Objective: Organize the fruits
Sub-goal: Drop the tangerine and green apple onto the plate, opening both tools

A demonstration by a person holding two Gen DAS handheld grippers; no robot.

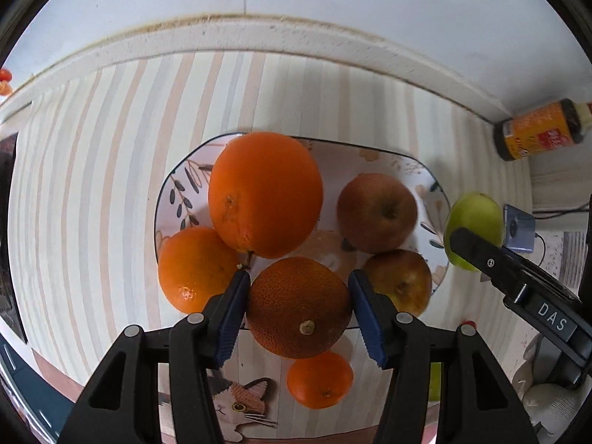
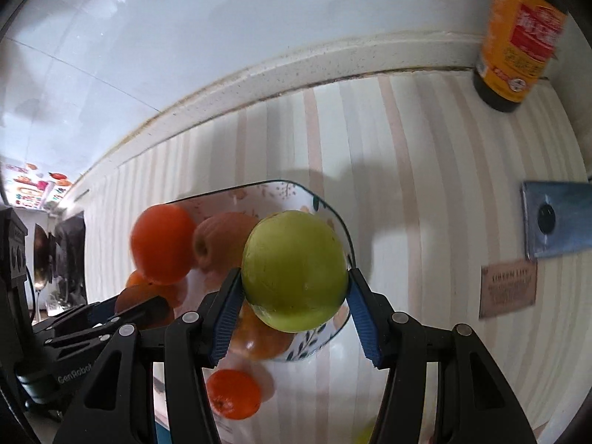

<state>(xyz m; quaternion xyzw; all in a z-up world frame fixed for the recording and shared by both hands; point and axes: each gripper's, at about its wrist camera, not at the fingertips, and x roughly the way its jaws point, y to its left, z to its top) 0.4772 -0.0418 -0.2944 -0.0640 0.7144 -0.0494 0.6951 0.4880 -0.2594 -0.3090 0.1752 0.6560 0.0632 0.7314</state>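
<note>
My left gripper is shut on a dark orange held over the near edge of a floral plate. On the plate lie a large orange, a second orange and two brownish apples. A small orange lies on the striped mat below my fingers. My right gripper is shut on a green apple above the plate's right end; it also shows in the left wrist view.
A sauce bottle stands at the back right against the wall ledge. A blue phone and a small label card lie right of the plate. A cat picture is on the mat near the front.
</note>
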